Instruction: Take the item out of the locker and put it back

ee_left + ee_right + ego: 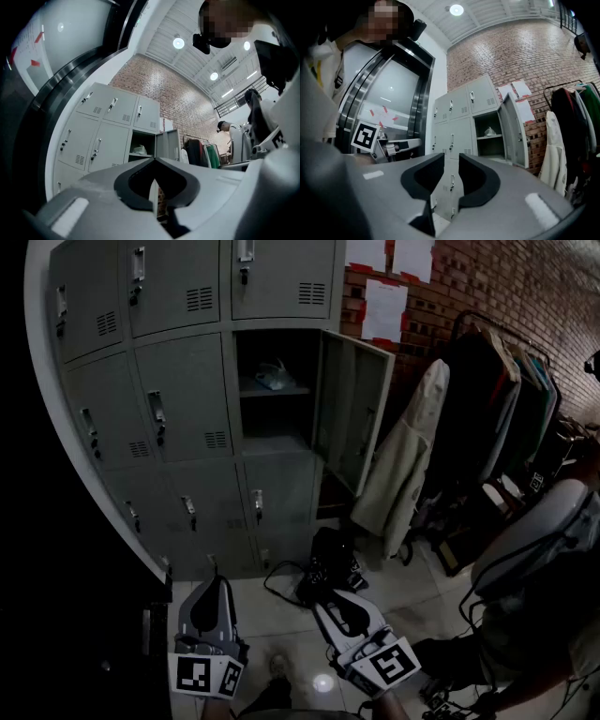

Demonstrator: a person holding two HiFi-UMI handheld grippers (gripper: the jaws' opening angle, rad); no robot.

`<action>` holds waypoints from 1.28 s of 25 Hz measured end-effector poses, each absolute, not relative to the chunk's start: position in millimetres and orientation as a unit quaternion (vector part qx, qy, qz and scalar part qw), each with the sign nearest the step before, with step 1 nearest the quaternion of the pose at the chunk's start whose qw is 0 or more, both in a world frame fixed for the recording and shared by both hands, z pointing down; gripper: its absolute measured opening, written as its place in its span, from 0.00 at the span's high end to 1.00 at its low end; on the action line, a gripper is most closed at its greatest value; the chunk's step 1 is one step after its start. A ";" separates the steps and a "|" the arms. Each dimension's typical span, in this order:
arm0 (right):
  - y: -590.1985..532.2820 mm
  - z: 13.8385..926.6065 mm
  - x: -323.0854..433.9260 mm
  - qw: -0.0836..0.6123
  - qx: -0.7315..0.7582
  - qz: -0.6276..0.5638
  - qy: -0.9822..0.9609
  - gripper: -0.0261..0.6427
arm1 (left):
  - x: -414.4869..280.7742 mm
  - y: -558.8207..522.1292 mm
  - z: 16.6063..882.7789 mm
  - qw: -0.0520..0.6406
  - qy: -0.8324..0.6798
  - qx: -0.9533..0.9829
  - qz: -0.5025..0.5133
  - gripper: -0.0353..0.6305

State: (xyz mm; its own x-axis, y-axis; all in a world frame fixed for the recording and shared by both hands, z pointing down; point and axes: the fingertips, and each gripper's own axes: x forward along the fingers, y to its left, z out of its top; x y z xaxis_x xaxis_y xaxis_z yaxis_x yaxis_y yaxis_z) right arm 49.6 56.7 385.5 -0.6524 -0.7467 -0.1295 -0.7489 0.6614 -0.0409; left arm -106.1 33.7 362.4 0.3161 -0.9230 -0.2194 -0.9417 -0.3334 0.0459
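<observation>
Left tool (219,581) and right tool (323,606) hang low at 6 o'clock in the head view, well apart from the open locker (279,442), item (275,377) on its shelf (295,390) near 12. Left gripper view: left tool's pinched shut, empty. Right gripper view: right tool's barely open, nothing in it; the item looks like a light, crinkly bag, so I'd pinch a bunched-up fold.

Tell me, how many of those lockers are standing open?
1. The open locker is in the rightmost column, its door swung right, a pale item on its shelf. More may lie beyond the frame edge.
</observation>
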 end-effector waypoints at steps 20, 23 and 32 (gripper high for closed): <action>-187.1 349.0 30.9 0.060 -0.453 0.016 0.890 0.81 | -131.5 -176.9 338.0 0.053 0.580 -0.807 0.102 0.94; -234.2 324.0 23.1 0.038 -0.451 0.048 0.891 0.67 | -140.2 -184.2 339.6 0.052 0.591 -0.799 0.103 0.94; -440.4 270.0 -7.0 -0.001 -0.473 0.040 0.880 0.38 | -167.0 -194.3 344.3 0.061 0.620 -0.778 0.079 0.94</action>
